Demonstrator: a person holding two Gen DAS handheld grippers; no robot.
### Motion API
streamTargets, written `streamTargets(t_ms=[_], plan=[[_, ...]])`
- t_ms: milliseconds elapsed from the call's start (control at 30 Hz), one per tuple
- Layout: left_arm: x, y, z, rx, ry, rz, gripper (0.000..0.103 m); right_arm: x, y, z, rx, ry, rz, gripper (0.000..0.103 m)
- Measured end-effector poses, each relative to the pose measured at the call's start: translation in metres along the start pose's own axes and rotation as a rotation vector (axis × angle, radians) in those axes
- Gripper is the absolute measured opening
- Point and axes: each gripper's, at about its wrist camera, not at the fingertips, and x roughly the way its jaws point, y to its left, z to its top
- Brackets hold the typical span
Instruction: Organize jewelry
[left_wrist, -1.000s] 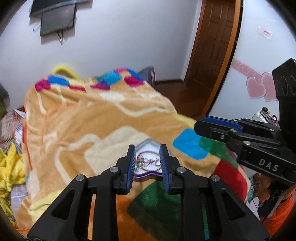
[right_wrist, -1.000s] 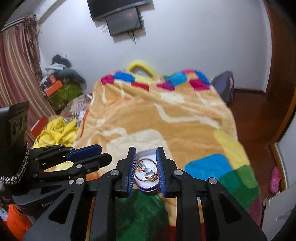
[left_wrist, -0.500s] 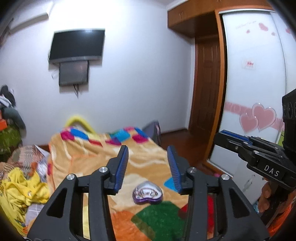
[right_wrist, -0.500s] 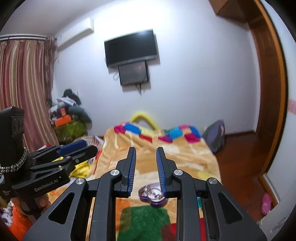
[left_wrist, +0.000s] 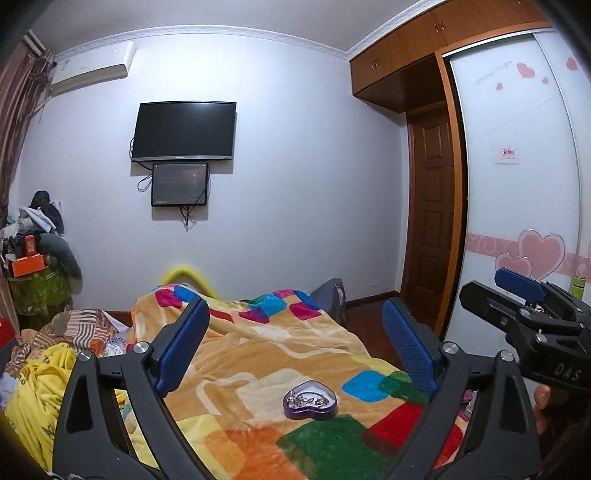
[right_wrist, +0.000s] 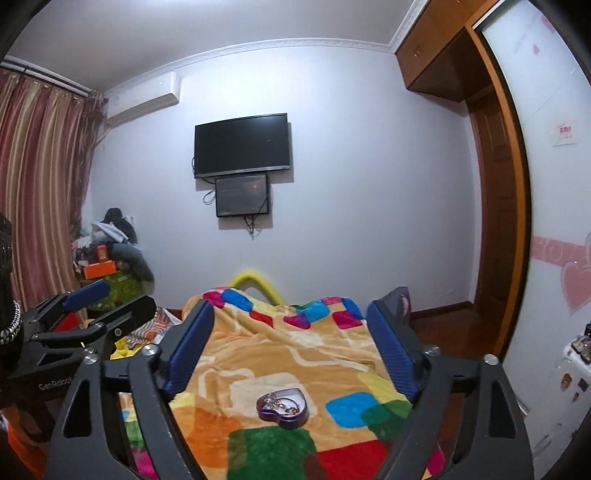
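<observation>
**A:** Where do you stand right now?

**B:** Your left gripper (left_wrist: 295, 350) is spread wide with nothing between its blue pads (left_wrist: 181, 350), and your right gripper (right_wrist: 291, 350) is spread just as wide and just as empty. Both hang well above the blanket (left_wrist: 258, 354). The heart-shaped box (left_wrist: 310, 400) sits on it, at about six o'clock in each wrist view, low between the fingers.

**A:** How would you handle the next move?

**B:** I judge the box looks filled, so the step is either closing out or going back in for a last tidy. If you go back in, come down slowly from straight above. The blanket is soft, so the box may tip if you press one rim. Steady the box wall with one gripper and pick with the other, narrowing the fingers first.

**A:** And the count?

**B:** One box, two grippers, one blanket. Inside the box (right_wrist: 282, 402) lies a tangle of chains and rings; it's too small to count the pieces, perhaps several. I see no loose jewelry on the blanket.
</observation>
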Motion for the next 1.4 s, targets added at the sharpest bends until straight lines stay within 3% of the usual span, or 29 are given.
streamTargets(t_ms=[1067,1400], plan=[[0.002,0.005,-0.009,-0.018,0.042,-0.009,0.095,-0.014,0.0,-0.01,-0.011,0.056,-0.002,0.084],[0.005,0.009,-0.011,-0.038,0.054,-0.008,0.101,-0.013,0.0,-0.009,-0.001,0.067,-0.001,0.084]])
